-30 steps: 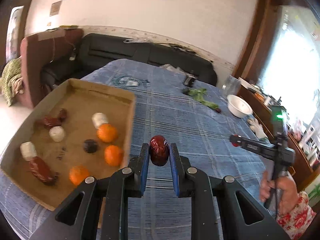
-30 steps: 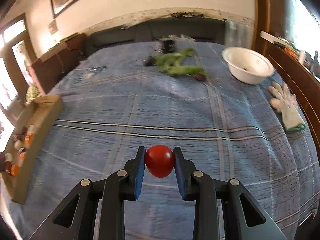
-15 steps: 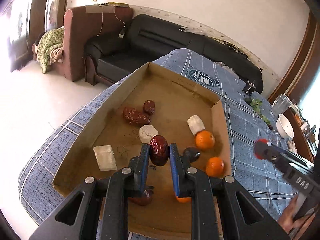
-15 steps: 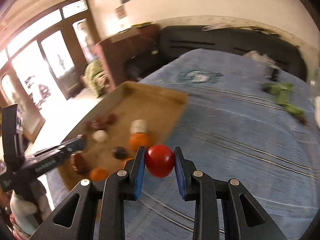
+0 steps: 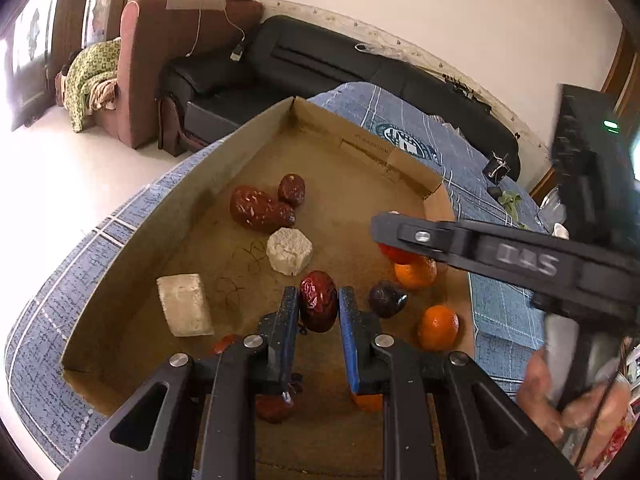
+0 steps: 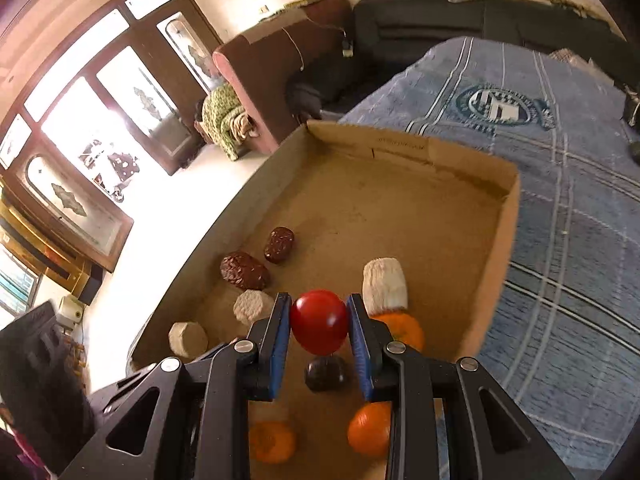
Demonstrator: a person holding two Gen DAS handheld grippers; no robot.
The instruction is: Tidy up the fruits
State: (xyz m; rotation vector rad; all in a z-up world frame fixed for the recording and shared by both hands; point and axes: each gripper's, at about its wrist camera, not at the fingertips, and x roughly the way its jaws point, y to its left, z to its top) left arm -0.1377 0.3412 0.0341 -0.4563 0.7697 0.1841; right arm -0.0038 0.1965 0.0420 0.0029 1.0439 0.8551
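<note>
Both fruits hang right over the cardboard box (image 5: 208,168): left gripper (image 5: 319,312) pinching a date (image 5: 318,300), right gripper (image 6: 319,326) pinching a red tomato (image 6: 319,321).

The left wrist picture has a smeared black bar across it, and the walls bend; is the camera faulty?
No fault, it seems. Left wrist view: the bar is the right gripper, motion-blurred, its lettering unreadable; the fisheye lens bows the wall and the cardboard box. Right wrist view: the glazed doors blow out white, yet the red tomato stays sharp.
</note>
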